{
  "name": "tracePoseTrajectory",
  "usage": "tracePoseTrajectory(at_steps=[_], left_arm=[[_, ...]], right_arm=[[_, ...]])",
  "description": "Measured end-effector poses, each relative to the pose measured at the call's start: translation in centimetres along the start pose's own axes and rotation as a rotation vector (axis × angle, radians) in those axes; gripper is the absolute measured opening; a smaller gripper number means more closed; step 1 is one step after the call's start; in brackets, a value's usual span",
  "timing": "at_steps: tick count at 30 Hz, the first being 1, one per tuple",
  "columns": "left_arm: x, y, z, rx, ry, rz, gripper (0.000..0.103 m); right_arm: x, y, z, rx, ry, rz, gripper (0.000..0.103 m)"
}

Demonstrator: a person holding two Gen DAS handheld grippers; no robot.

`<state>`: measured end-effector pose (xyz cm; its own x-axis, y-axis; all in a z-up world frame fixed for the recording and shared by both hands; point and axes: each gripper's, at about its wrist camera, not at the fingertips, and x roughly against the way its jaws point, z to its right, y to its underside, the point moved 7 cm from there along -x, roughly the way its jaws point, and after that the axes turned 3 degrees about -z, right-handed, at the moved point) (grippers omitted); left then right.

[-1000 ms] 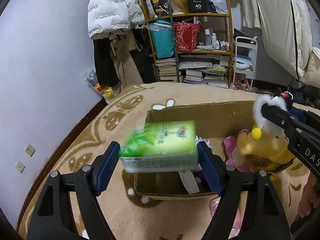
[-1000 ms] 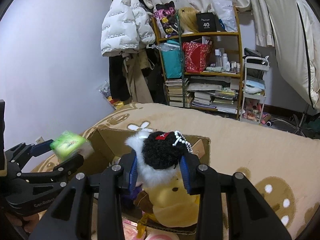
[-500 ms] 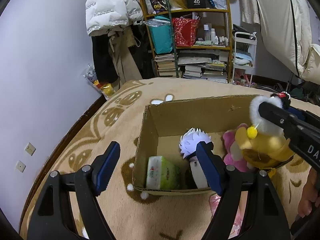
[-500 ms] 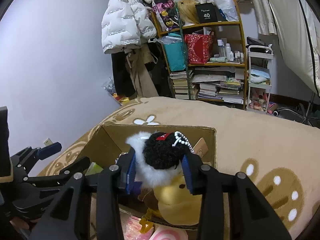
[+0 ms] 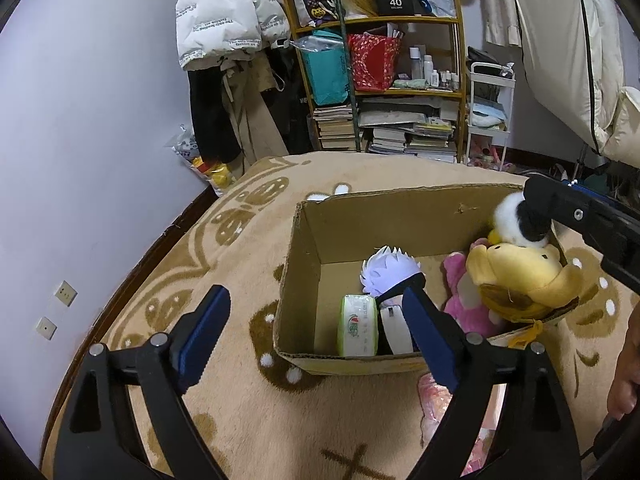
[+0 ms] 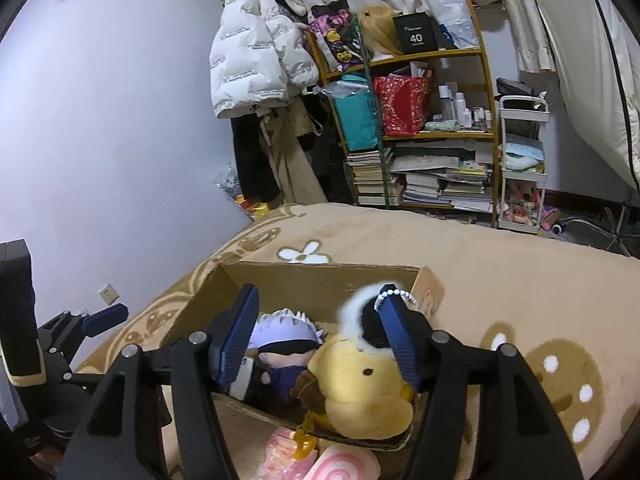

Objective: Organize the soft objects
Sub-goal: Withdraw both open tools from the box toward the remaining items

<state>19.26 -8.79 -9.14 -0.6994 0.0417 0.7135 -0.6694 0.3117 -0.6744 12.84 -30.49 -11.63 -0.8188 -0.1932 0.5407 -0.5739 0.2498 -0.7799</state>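
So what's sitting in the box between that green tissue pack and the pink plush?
A white-haired doll in dark clothes lies between the green tissue pack and the pink plush, inside the cardboard box. The left wrist view shows it.

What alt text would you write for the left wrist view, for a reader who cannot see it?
The open left gripper hovers empty before a cardboard box on a beige patterned rug. Inside lie a green tissue pack, a white-haired doll and a pink plush; the yellow plush rests on the box's right edge, under the right gripper.
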Motion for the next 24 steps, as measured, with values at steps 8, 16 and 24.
tracePoseTrajectory(at_steps=[8,16,24], left_arm=[[0.9,0.4,-1.2,0.039,-0.007,-0.004,0.088],[1.7,0.3,-3.0,0.098,-0.022,0.005,0.088],[1.9,0.1,-3.7,0.125,-0.010,0.002,0.088]], right_arm=[[0.5,0.1,-1.1,0.021,-0.034,-0.001,0.066],[1.5,-0.2,-2.8,0.055,-0.077,0.024,0.066],[0.9,0.2,-4.0,0.098,-0.042,-0.035,0.066]])
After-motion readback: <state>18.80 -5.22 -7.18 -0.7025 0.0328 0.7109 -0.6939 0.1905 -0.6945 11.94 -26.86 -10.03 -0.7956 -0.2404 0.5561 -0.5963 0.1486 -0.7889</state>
